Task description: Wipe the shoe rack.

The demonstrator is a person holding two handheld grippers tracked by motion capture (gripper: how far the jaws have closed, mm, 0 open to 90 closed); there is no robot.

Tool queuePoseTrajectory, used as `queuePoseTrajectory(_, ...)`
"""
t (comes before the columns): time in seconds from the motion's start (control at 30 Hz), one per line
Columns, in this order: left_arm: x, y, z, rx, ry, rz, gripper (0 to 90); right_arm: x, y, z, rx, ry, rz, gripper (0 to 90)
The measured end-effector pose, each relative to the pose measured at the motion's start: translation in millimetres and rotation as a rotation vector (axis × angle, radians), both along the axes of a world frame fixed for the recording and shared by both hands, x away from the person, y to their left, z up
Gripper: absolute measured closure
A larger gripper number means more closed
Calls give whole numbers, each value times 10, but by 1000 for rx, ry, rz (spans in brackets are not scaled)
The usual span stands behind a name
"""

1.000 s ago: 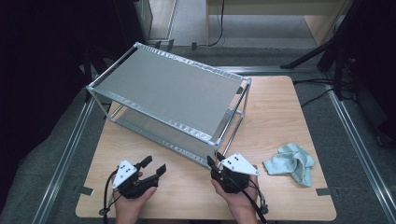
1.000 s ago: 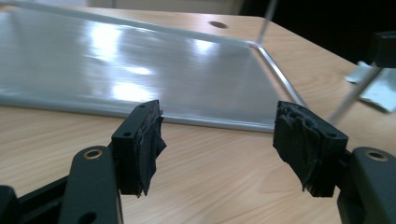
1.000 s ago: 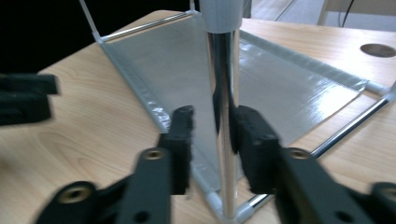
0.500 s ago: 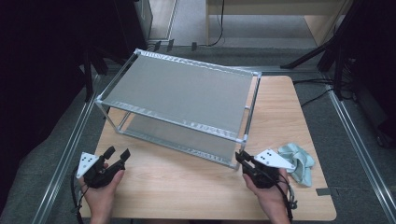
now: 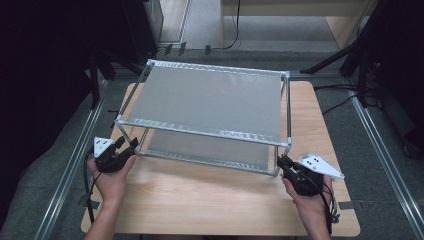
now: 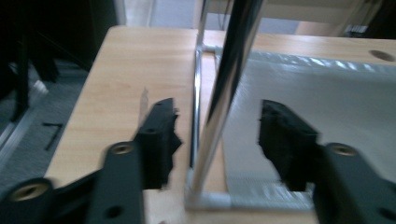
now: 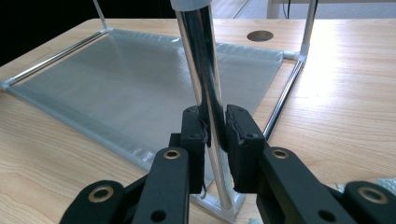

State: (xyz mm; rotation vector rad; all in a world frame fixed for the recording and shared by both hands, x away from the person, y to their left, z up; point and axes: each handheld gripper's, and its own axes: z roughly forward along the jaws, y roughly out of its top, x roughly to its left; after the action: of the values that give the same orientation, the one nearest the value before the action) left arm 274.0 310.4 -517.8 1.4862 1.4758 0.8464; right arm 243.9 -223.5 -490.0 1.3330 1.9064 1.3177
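The right gripper (image 7: 215, 128) pinches the rack's (image 5: 210, 100) shiny round post (image 7: 205, 84); the left gripper's (image 6: 217, 135) closing jaws straddle another post (image 6: 224, 98).

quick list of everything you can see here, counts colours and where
shelf rack: one, silver posts with two grey fabric tiers, middle of the table
table: one, light wood, under the rack
floor rails: two, grey metal, either side of the table
right gripper: one, black, jaws clamped on the rack's near right post
left gripper: one, black, jaws apart around the near left post, just been closing
hands: two, at the near edge
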Motion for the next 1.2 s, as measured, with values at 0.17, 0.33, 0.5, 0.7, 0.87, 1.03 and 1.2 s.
queuePoseTrajectory(0.17, 18, -43, 39, 61, 3, -38, 789, 16, -50, -4, 39, 12, -31, 769)
queuePoseTrajectory(0.33, -202, -18, 69, 52, 15, -104, 798, 93, -94, 8, 60, 21, -77, 768)
queuePoseTrajectory(0.5, -526, 10, 75, -26, 5, -111, 792, 205, -57, 58, 52, 16, -105, 773)
queuePoseTrajectory(0.7, -944, -116, 58, -15, 13, -156, 791, 331, -89, 33, 21, 4, -128, 781)
queuePoseTrajectory(0.87, -1204, -293, 30, -8, -2, -200, 791, 334, -196, 2, 18, -14, -159, 781)
queuePoseTrajectory(1.03, -1413, -398, -23, -15, -35, -280, 790, 300, -319, 5, 18, -15, -188, 782)
queuePoseTrajectory(1.2, -1493, -432, -39, -16, -46, -359, 743, 179, -419, -12, -6, -38, -196, 790)
